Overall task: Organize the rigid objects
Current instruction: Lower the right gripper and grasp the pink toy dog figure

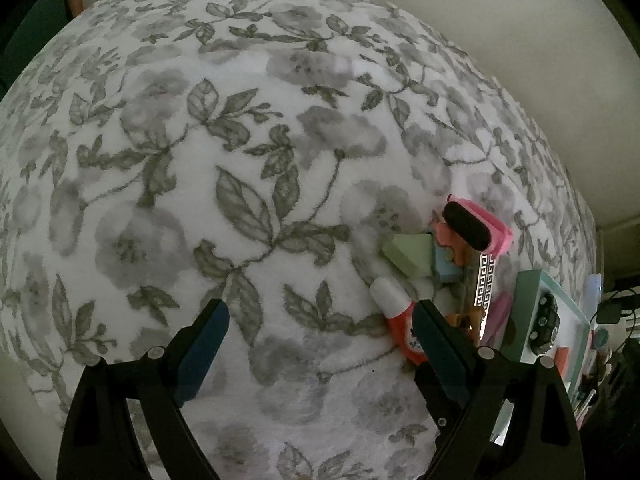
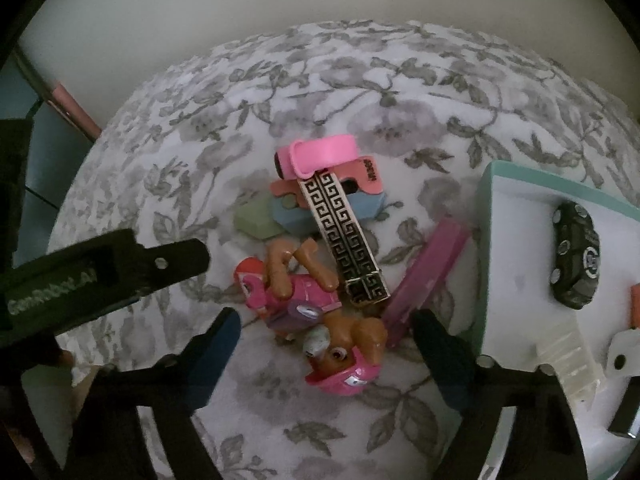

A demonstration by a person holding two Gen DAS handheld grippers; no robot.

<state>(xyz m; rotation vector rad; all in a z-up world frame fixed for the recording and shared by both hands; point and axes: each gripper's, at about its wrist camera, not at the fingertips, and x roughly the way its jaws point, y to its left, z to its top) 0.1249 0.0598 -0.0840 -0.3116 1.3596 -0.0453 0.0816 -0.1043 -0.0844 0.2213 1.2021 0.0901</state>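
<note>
A pile of small toys lies on a floral blanket (image 2: pixel 360 92). My right gripper (image 2: pixel 326 322) is open and straddles a brown pup figure in a pink outfit (image 2: pixel 340 352), with neither pad touching it. Behind the figure are a black-and-gold patterned bar (image 2: pixel 344 236), a pink clip (image 2: pixel 324 152), a green wedge (image 2: pixel 256 220), a blue block (image 2: pixel 292 216) and a purple bar (image 2: pixel 428 272). My left gripper (image 1: pixel 320 312) hangs open over bare blanket, left of the pile. Its right finger stands in front of a red-and-white tube (image 1: pixel 394 308).
A teal tray (image 2: pixel 490 240) with a white floor stands right of the pile, holding a black toy car (image 2: pixel 576 256) and a few small pieces. The left gripper's body (image 2: pixel 120 272) reaches in from the left. A pale wall lies behind the bed; the blanket (image 1: pixel 200 160) spreads wide to the left.
</note>
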